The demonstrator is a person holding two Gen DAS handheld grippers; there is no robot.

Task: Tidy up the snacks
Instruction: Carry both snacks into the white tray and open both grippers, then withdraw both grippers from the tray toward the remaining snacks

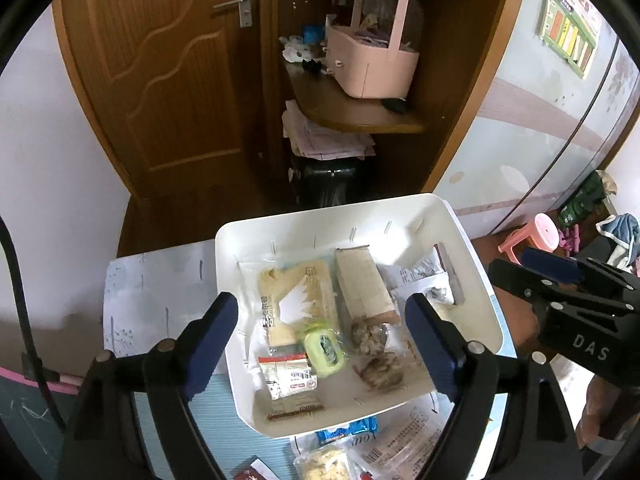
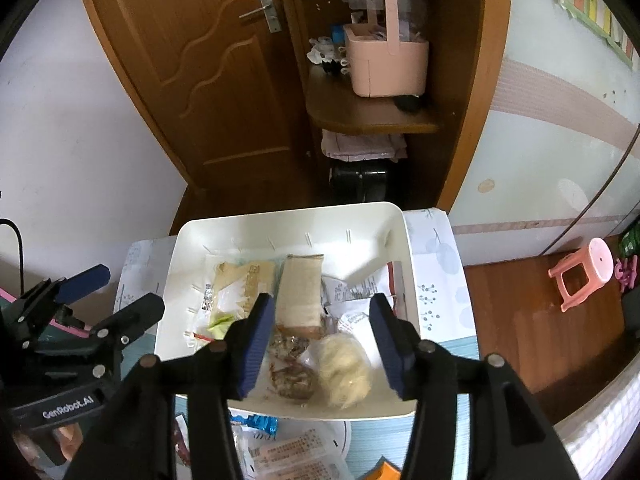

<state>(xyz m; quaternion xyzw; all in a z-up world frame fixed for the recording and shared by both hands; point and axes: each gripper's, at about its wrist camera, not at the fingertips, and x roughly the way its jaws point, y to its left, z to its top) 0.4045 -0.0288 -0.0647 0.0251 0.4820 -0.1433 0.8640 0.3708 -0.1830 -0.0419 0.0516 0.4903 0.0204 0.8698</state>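
Note:
A white bin (image 1: 476,304) (image 2: 408,240) stands on the table and holds several packaged snacks: a beige wafer pack (image 1: 298,304), a tan bar pack (image 1: 362,284) (image 2: 302,292), a green round sweet (image 1: 322,350) and brown nut clusters (image 1: 378,368) (image 2: 292,378). A pale yellow bun in clear wrap (image 2: 346,372) lies in the bin between my right fingers. My left gripper (image 1: 324,344) is open and empty above the bin's near side. My right gripper (image 2: 320,346) is open above the bin, apart from the bun.
More snack packs lie on the table before the bin: a blue packet (image 1: 348,432) (image 2: 258,422), a printed bag (image 1: 400,444) and a yellow snack (image 1: 320,464). A wooden door (image 1: 160,80) and a shelf with a pink basket (image 1: 372,52) stand behind. A pink stool (image 2: 584,272) is at right.

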